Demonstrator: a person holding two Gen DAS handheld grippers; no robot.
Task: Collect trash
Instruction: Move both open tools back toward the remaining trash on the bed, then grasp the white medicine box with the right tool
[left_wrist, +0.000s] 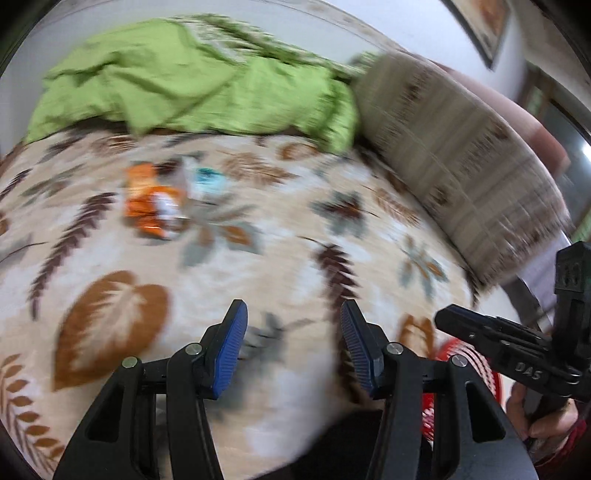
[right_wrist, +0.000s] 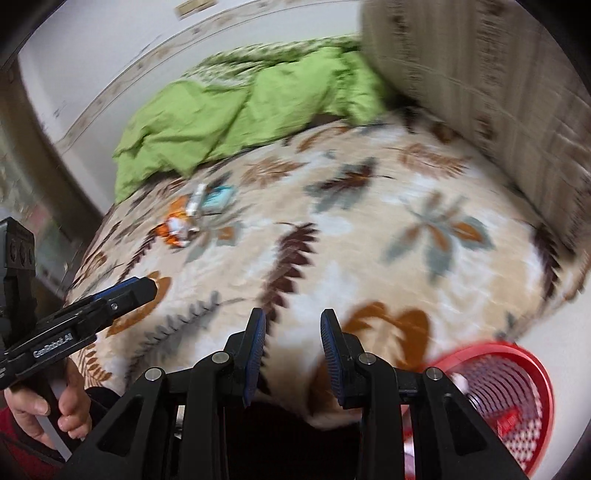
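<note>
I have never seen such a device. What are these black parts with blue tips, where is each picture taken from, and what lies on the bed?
There is no robot here. A person holds a hand tool in each hand, and a camera on each tool looks forward along its two fingers. One picture comes from the left claw, the other from the right claw. Both are open and hold nothing. On the leaf-patterned blanket lie blurred pieces of trash: an orange wrapper and a light blue packet. A green cover is bunched behind them. A red basket stands beside the bed, near the right claw.
</note>
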